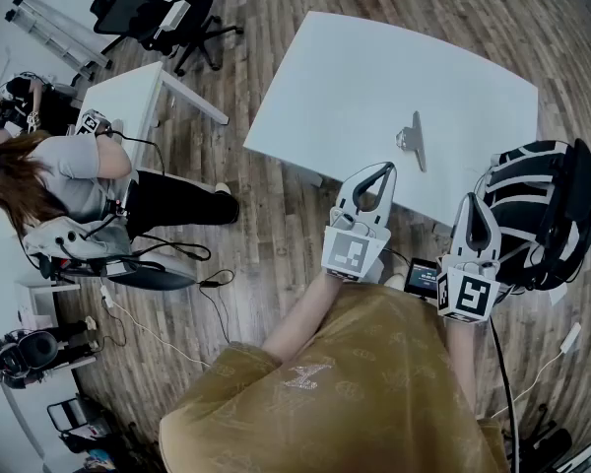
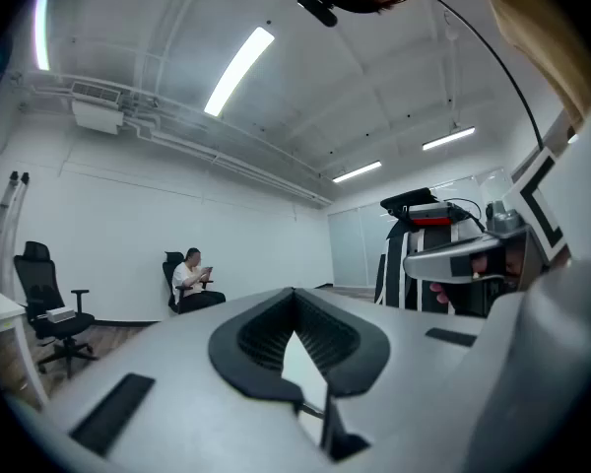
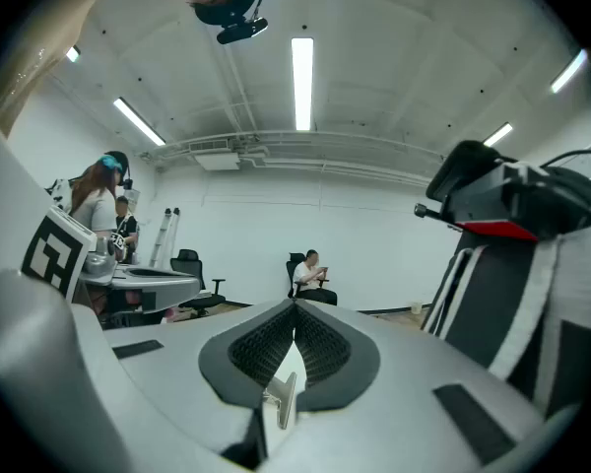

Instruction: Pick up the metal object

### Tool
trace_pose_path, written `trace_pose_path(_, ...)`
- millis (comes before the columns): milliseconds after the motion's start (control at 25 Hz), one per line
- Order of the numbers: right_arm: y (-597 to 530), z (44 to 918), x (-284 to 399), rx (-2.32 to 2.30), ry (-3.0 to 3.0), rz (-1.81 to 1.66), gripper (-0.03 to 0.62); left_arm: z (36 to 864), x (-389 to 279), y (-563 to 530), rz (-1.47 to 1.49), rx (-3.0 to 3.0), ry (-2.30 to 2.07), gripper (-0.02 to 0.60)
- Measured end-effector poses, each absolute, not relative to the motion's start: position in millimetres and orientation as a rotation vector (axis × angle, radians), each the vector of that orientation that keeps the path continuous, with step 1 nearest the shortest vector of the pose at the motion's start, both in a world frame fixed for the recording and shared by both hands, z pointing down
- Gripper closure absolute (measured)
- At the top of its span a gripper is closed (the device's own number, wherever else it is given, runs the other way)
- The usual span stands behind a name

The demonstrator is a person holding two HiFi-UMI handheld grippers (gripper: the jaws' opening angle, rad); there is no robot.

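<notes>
A slim metal object (image 1: 414,138) lies on the white table (image 1: 374,77), toward its near edge. My left gripper (image 1: 386,167) hovers over the table's near edge, just short and left of the object, with its jaws shut and nothing in them. My right gripper (image 1: 476,201) is off the table's near right corner, jaws shut and holding nothing. In the right gripper view the metal object (image 3: 281,398) shows through the loop behind the closed tips (image 3: 295,306). The left gripper view shows closed tips (image 2: 295,293) with white table behind them.
A black-and-white chair (image 1: 544,210) stands close on the right, by the right gripper. At the left a seated person (image 1: 74,180), a small white table (image 1: 128,92) and a black office chair (image 1: 163,16). Cables run over the wooden floor (image 1: 207,294).
</notes>
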State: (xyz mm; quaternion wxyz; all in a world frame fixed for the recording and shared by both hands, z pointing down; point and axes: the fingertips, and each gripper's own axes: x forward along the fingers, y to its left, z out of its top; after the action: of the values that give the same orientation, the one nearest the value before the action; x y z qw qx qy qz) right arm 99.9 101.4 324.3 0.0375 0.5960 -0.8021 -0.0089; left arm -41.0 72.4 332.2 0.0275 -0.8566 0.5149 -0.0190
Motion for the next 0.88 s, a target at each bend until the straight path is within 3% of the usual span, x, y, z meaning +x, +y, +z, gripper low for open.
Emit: trace_pose_path(880,23,348,90,1.896,-2.35,0.042,0.585,401,-31,-22,-0.208,-2.82,1.433,0.589)
